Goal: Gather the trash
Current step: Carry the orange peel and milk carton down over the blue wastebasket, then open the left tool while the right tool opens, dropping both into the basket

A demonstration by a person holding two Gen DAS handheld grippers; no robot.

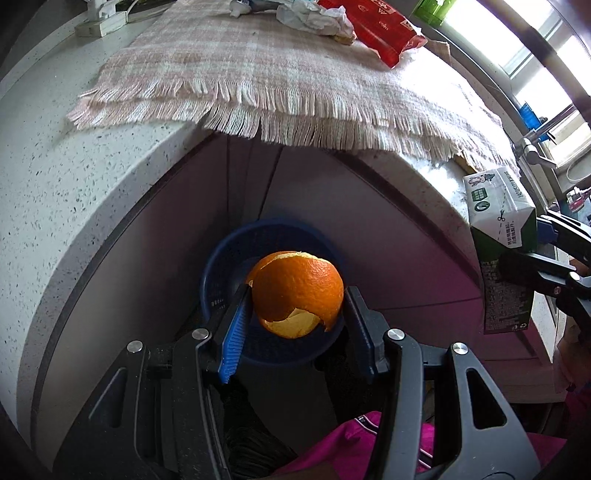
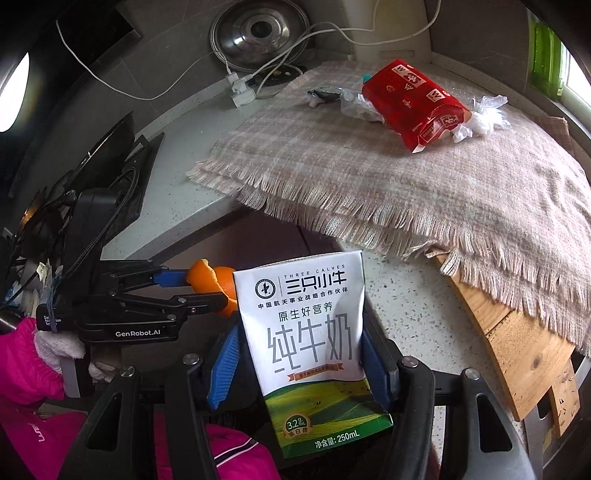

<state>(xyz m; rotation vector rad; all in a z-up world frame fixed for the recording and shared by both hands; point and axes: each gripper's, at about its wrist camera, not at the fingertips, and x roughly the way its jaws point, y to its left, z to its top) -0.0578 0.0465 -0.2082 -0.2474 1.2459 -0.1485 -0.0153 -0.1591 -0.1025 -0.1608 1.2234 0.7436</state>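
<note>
My left gripper (image 1: 297, 295) is shut on an orange peel (image 1: 299, 291) and holds it above a dark blue basket (image 1: 221, 273) on the floor in front of the counter. In the right wrist view the left gripper (image 2: 207, 288) and the peel (image 2: 210, 280) show at left. My right gripper (image 2: 301, 354) is shut on a white and green milk carton (image 2: 310, 343), held upright off the counter's edge; the carton also shows in the left wrist view (image 1: 502, 240). A red wrapper (image 2: 417, 99), crumpled white paper (image 1: 317, 18) and clear plastic (image 2: 484, 114) lie on the far part of the plaid cloth (image 2: 369, 177).
The speckled counter (image 1: 55, 184) curves around the basket. A wooden board (image 2: 517, 347) sticks out under the cloth at right. White chargers with cables (image 2: 240, 88) and a metal lid (image 2: 258, 33) sit at the back. A tap (image 1: 532, 147) is at the right.
</note>
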